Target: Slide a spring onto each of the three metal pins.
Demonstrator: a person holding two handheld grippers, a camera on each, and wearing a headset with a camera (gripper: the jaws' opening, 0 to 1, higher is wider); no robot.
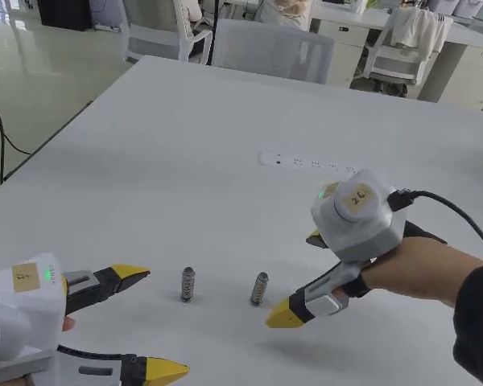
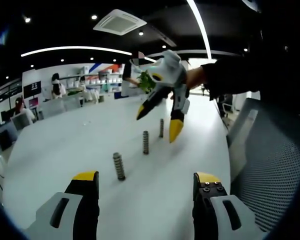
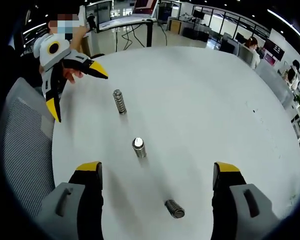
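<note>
Two coil springs stand upright on the white table (image 1: 185, 145), one at the left (image 1: 188, 284) and one to its right (image 1: 260, 289). The left gripper view shows three in a row: near (image 2: 119, 166), middle (image 2: 145, 142), far (image 2: 161, 128). My left gripper (image 1: 154, 322) is open at the lower left, aimed along that row. My right gripper (image 1: 298, 277) is open too, just right of the second spring, with nothing in it. From its own view, the nearest spring (image 3: 174, 208) lies low between the jaws, then one (image 3: 138, 147) and another (image 3: 120, 101).
A white power strip (image 1: 306, 163) lies further back on the table. Office chairs (image 1: 274, 48) stand along the far edge. A grey mesh chair (image 2: 270, 150) is beside the table near me. People sit at desks in the background.
</note>
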